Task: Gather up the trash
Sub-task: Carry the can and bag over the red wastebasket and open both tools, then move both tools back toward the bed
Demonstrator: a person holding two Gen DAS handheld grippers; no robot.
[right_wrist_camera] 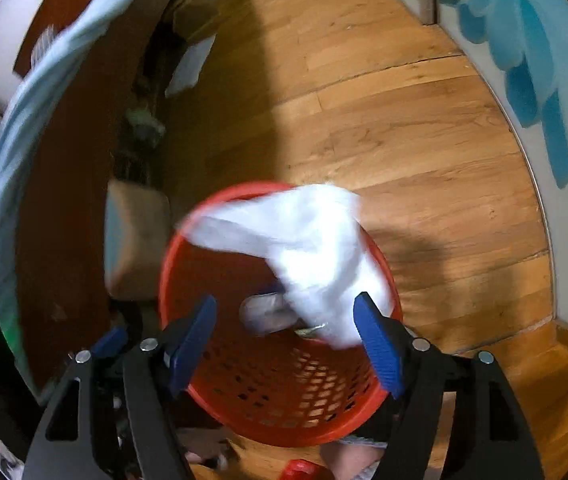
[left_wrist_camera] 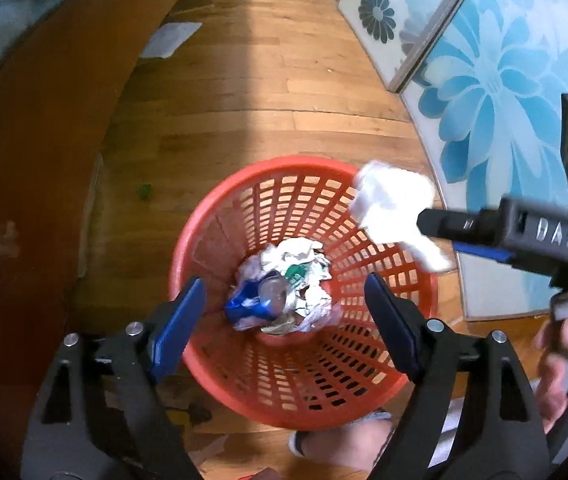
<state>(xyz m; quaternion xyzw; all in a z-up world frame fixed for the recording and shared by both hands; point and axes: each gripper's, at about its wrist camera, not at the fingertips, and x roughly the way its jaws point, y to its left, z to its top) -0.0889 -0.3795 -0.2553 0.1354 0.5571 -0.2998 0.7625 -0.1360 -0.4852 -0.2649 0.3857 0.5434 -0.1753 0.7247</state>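
The red basket (left_wrist_camera: pixel 303 288) sits below me on wood floor (left_wrist_camera: pixel 284 92), crumpled trash inside. My left gripper (left_wrist_camera: pixel 284 312) gapes empty; my right gripper (right_wrist_camera: pixel 284 336) gapes too, white tissue (right_wrist_camera: pixel 307 248) seemingly loose between its jaws.

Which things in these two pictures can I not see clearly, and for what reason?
- Tissue: motion-blurred in both views; contact with the right gripper is unclear.
- Basket bottom: right wrist view, hidden behind the tissue.
- Green bit on the floor: left wrist view, too small.
- Hand: left wrist view, cut by the edge.
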